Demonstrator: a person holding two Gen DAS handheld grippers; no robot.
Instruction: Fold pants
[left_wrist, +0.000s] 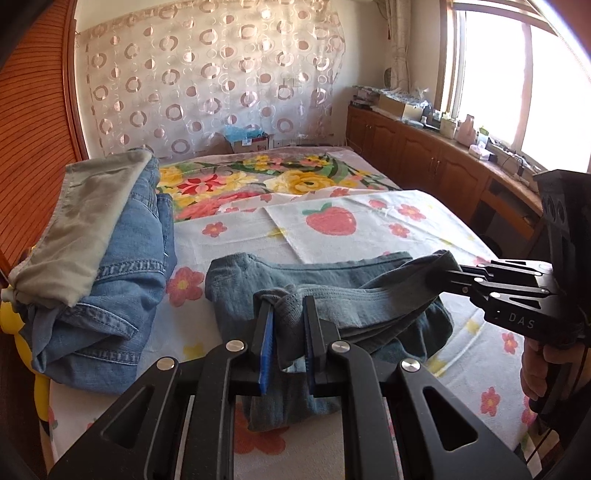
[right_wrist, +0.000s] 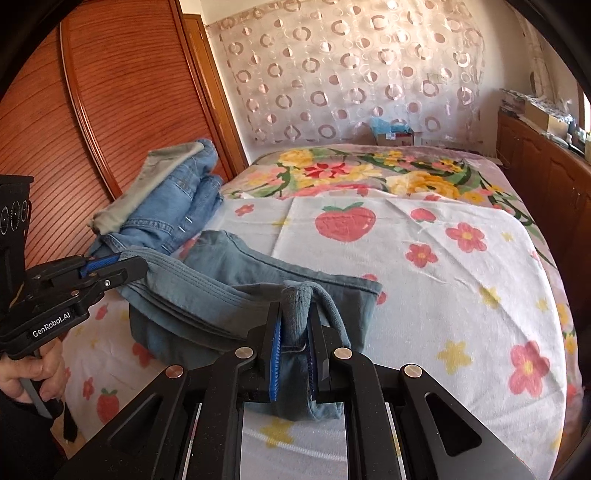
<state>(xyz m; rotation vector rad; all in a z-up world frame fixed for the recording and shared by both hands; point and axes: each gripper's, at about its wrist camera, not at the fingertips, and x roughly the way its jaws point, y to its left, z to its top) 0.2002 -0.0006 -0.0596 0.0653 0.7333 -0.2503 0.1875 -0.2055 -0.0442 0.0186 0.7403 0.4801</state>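
Note:
Grey-blue pants (left_wrist: 343, 284) lie folded and bunched on the strawberry-print sheet (left_wrist: 369, 229), their near edge lifted off the bed. My left gripper (left_wrist: 288, 301) is shut on a bunch of that edge, the cloth squeezed between its blue pads. To the right, my right gripper (left_wrist: 441, 275) pinches the other end of the same edge. In the right wrist view the right gripper (right_wrist: 295, 306) is shut on a thick fold of the pants (right_wrist: 229, 273), and the left gripper (right_wrist: 135, 264) grips the fabric at the left. A hand holds each handle.
A pile of folded blue jeans topped by a grey-green garment (left_wrist: 107, 236) sits at the bed's left edge, close to the pants. A wooden panel (right_wrist: 110, 110) rises behind it. A floral blanket (left_wrist: 295, 177) covers the far half. Wooden cabinets (left_wrist: 424, 155) line the right side.

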